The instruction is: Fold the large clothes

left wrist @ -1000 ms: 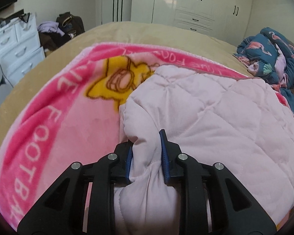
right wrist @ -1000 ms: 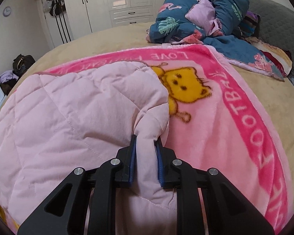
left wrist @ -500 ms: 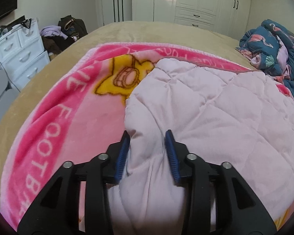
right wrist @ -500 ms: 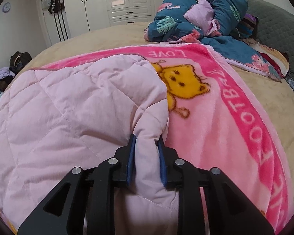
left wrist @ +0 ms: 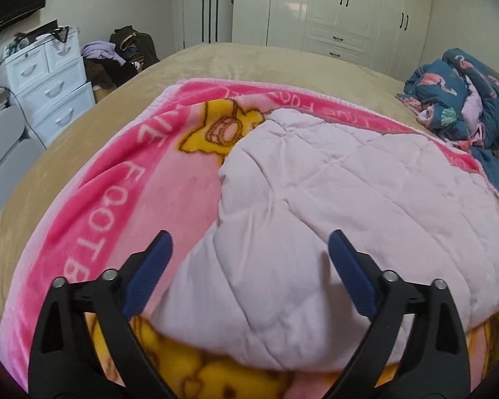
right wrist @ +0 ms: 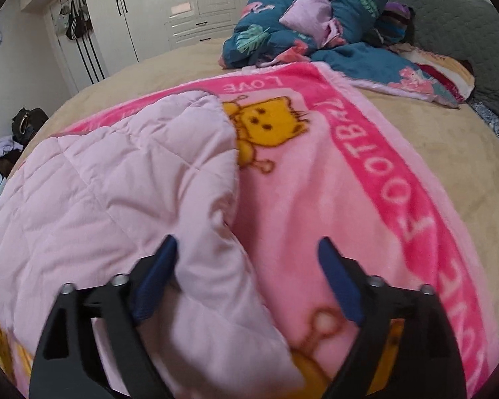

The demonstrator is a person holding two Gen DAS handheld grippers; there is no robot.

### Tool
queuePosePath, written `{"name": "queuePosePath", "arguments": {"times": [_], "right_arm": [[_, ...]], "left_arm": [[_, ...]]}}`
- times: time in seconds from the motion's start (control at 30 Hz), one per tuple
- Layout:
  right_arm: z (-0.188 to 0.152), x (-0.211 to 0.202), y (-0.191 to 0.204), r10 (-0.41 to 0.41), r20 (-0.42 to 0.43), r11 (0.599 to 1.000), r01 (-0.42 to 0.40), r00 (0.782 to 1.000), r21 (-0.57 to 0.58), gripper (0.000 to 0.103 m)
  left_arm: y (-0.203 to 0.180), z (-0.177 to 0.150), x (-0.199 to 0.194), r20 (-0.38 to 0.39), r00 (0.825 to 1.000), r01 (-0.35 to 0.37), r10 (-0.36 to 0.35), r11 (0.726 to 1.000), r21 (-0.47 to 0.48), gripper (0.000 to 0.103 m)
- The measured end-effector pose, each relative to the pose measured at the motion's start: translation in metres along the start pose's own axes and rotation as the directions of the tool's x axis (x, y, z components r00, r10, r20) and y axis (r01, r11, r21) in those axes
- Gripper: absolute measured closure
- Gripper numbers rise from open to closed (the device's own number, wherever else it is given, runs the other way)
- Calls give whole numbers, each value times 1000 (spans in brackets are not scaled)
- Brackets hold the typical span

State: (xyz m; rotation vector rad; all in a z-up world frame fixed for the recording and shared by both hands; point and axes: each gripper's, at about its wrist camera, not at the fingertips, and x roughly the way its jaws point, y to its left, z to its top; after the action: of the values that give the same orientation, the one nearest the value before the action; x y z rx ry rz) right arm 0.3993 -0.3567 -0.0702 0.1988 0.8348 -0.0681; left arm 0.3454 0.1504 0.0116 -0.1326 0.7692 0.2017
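Two wrist views of one instant in folding a large garment on a bed. The pale pink quilted padded garment lay folded into a thick, rounded block on a pink fleece blanket printed with yellow cartoon animals and white lettering, which was itself spread over the beige bedspread.

Left view: the left tool had its blue-padded jaws opening and standing wide. The near left corner of the garment lay between and beneath them, with neither pad pressing on it.

Right view: the right tool was likewise opening, its jaws wide. The near right edge of the garment sat just beside the left pad, and the pink blanket showed under the rest of the gap. Nothing was gripped.

Progress, as a judgement: at least one fold appeared complete, since the garment showed doubled, puffed edges on both near corners and covered only the middle of the blanket. Both tools seemed to be letting the fold go. The block was still broad, so a further fold or a smoothing pass might remain; the pictures do not settle this.

A crumpled dark blue duvet with a flamingo and leaf print lay heaped well apart at the far side of the bed, untouched. White wardrobes stood beyond.
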Motion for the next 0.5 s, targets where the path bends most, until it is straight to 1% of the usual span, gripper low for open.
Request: {"name": "queuePosePath", "arguments": {"times": [0.07, 0.13, 0.2, 0.3, 0.5], "right_arm": [[-5, -16, -3, 2, 19, 1000, -2, 1000, -16, 10], [-10, -33, -3, -7, 54, 999, 9, 999, -40, 8], [-14, -49, -4, 5, 88, 999, -1, 996, -48, 5], [-18, -76, -2, 43, 136, 998, -35, 990, -58, 4], [-23, -131, 12, 146, 223, 987, -125, 964, -106, 4]], "left_arm": [[0, -4, -10, 8, 1000, 15, -14, 1000, -20, 9], [-1, -8, -20, 13, 999, 35, -35, 999, -38, 9], [-2, -11, -29, 21, 999, 52, -50, 997, -56, 9], [-6, -15, -46, 40, 997, 64, -62, 996, -66, 9], [-16, -22, -79, 79, 994, 80, -75, 995, -62, 9]]}}
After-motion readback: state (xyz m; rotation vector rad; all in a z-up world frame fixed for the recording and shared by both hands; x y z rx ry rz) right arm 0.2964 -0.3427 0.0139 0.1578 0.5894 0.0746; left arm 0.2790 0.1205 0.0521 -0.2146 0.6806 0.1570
